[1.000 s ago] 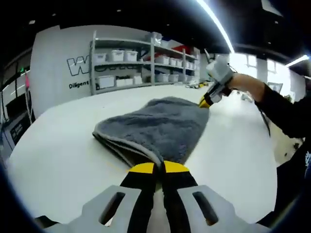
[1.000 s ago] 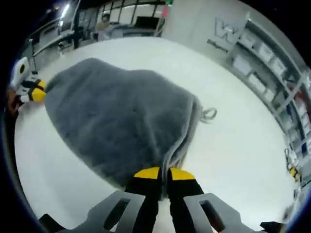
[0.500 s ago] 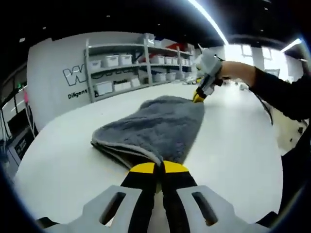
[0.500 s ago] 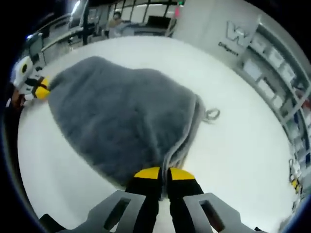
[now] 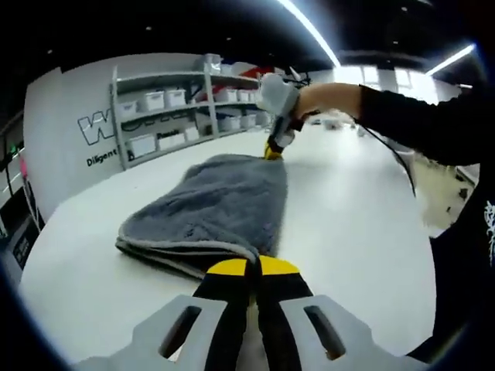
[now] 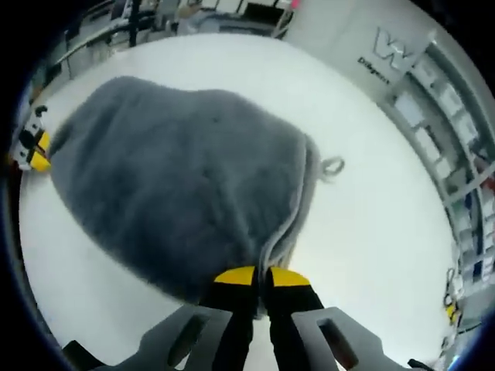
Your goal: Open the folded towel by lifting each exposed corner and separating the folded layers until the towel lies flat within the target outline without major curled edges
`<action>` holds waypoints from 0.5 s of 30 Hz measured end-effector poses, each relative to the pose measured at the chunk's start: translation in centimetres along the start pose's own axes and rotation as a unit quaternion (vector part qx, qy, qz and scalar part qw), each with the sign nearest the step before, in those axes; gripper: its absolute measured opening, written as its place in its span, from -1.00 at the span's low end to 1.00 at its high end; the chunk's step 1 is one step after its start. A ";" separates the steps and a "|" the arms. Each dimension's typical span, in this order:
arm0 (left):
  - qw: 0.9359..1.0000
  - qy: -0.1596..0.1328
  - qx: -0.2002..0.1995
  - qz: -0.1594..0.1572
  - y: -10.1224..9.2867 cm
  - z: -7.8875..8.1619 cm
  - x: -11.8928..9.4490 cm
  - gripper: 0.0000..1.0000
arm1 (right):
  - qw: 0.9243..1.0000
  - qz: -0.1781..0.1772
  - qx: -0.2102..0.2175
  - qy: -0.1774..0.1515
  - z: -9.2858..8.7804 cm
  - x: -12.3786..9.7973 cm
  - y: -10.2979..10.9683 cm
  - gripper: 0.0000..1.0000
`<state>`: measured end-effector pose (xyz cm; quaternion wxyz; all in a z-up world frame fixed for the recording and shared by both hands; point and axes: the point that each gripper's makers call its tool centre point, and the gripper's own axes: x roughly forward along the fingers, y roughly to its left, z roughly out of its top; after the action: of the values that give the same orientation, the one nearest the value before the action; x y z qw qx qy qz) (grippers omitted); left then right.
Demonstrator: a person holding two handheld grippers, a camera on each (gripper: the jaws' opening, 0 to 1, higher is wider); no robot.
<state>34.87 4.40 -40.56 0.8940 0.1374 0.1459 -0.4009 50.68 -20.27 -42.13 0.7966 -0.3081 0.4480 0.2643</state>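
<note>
The towel [image 5: 209,205] lies on the table [image 5: 356,232], stretched between the two grippers — the left gripper [image 5: 246,267] at its near corner, the right gripper [image 5: 273,151] at the far corner. Shelving [image 5: 166,116] stands behind the table, against the wall [image 5: 69,108].

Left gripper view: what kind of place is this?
Probably a lab or warehouse-style workspace. Grey metal shelving holds rows of white storage bins, large lettering marks the white wall, and long strip lights run overhead. The grey fluffy towel lies on a broad white table.
</note>
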 end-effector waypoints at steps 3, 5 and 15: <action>1.000 -0.001 0.000 -0.005 -0.4 0.0 0.1 -0.99 | 1.000 0.012 0.004 0.013 0.2 0.2 -0.2 -1.00; 1.000 -0.003 -0.001 -0.008 -0.7 0.1 0.1 -0.99 | 1.000 0.016 0.005 0.017 0.3 0.3 -0.3 -1.00; 1.000 0.002 0.007 -0.010 -2.7 0.5 0.5 -0.99 | 0.999 0.022 -0.007 0.029 1.4 1.1 -1.0 -1.00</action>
<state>33.27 2.16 -40.68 0.8886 0.1429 0.1460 -0.4106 52.66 -19.76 -42.26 0.7752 -0.3112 0.4755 0.2758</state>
